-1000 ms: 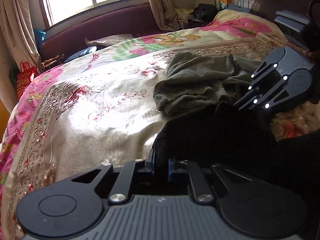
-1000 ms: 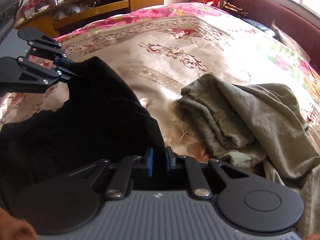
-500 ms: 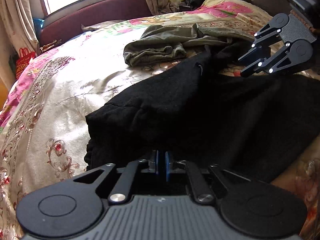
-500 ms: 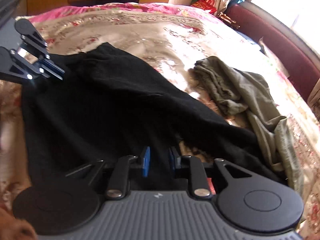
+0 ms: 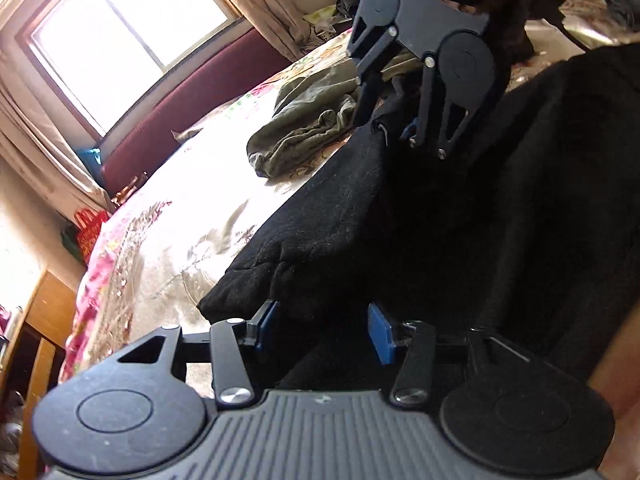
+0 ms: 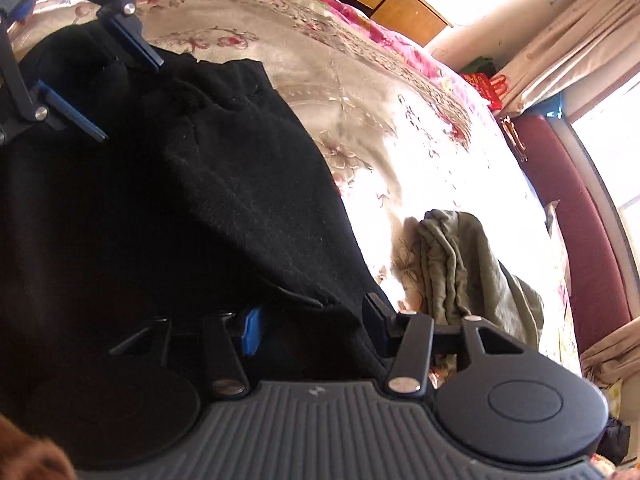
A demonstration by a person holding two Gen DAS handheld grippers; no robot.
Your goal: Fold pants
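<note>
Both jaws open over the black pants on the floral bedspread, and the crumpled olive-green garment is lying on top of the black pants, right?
Not quite. The crumpled olive-green garment lies beside the black pants, directly on the floral bedspread, as the right wrist view shows. Both jaws are indeed open.

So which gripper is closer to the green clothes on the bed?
Right. The right gripper sits at the black pants' edge beside the green clothes. The left gripper is at the pants' far end, away from the green pile. Both have open fingers.
</note>
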